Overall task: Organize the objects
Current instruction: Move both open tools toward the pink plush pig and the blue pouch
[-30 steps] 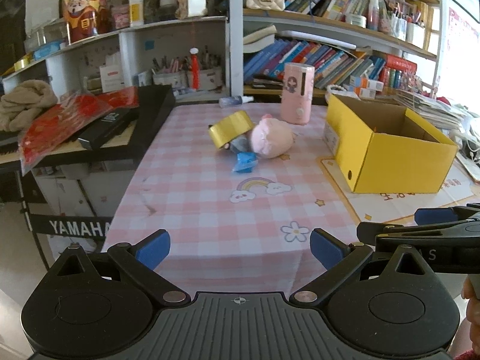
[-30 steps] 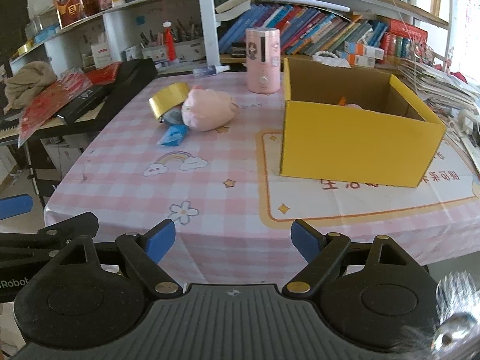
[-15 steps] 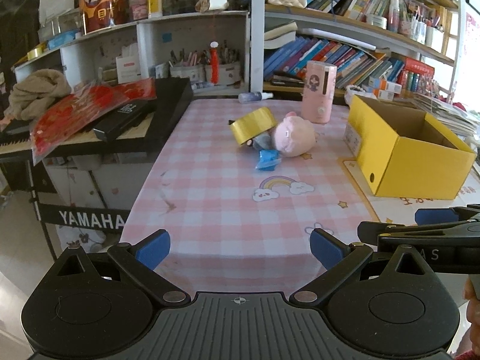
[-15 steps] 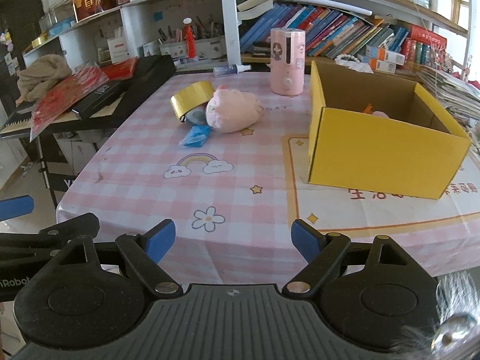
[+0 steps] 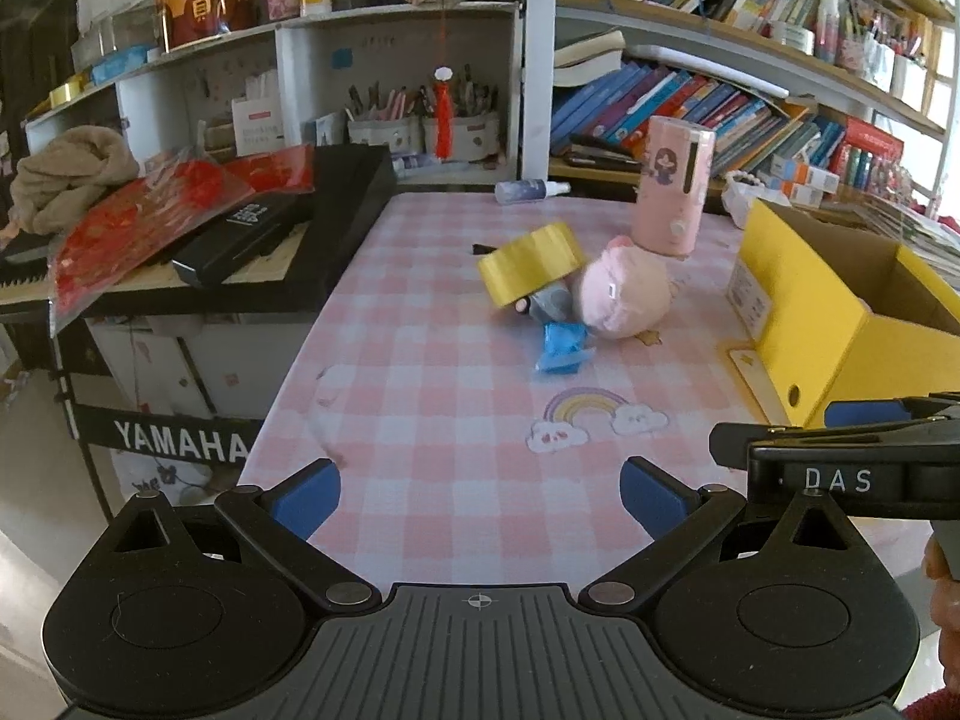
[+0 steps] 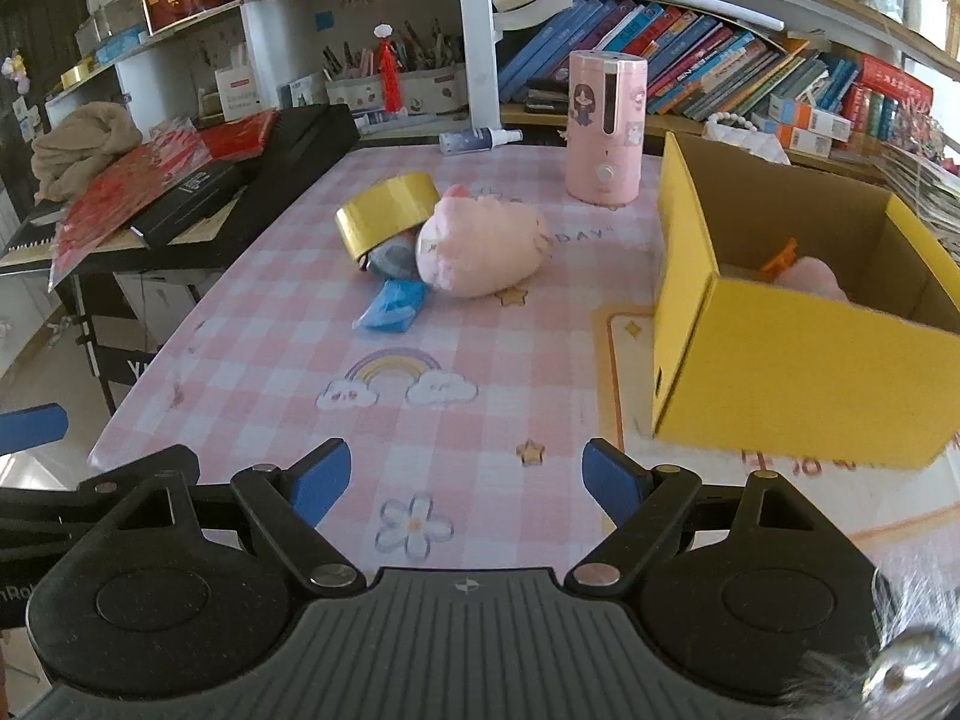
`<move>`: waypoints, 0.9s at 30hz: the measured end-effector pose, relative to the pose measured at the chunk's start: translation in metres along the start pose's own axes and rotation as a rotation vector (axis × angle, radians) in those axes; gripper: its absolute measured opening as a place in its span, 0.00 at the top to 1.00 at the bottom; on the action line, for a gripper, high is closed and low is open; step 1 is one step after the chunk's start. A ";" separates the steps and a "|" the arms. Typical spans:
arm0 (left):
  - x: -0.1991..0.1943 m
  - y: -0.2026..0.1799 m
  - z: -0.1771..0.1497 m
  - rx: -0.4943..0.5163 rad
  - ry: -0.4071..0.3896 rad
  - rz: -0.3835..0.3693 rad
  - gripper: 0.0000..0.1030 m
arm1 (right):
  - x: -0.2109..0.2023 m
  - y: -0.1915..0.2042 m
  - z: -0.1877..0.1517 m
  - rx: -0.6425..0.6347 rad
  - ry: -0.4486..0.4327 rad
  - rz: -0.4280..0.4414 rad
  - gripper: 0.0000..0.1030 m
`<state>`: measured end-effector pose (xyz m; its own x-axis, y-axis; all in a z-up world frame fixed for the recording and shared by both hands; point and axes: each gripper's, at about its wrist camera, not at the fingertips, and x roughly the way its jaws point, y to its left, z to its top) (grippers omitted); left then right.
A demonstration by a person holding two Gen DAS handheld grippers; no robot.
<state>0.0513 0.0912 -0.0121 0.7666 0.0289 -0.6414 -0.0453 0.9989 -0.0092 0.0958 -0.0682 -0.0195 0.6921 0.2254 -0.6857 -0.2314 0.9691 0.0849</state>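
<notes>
A pink plush pig [image 5: 624, 300] [image 6: 480, 249] lies mid-table beside a gold tape roll [image 5: 531, 264] [image 6: 387, 213], a grey object [image 6: 393, 258] under the roll, and a blue packet [image 5: 561, 348] [image 6: 393, 306]. An open yellow box [image 5: 840, 324] [image 6: 798, 354] stands to the right; it holds a pink item [image 6: 810, 276] and something orange. My left gripper [image 5: 480, 495] is open and empty over the table's near edge. My right gripper [image 6: 465, 480] is open and empty, also near the front edge, left of the box.
A pink humidifier [image 5: 675, 186] [image 6: 606, 126] and a small spray bottle [image 6: 477, 138] stand at the table's back. A black keyboard [image 5: 288, 240] piled with red packets sits left of the table. Crowded bookshelves [image 6: 690, 72] lie behind.
Both grippers have moved forward over the table toward the pile of objects, which now looks closer. Both stay open and empty.
</notes>
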 end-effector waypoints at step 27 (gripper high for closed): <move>0.072 -0.009 0.056 -0.046 0.026 0.059 0.02 | 0.085 -0.026 0.086 -0.044 -0.021 0.039 0.15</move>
<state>0.1430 0.0867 -0.0149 0.7447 0.0859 -0.6618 -0.1199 0.9928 -0.0060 0.2193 -0.0661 -0.0177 0.6959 0.2651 -0.6675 -0.2876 0.9545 0.0793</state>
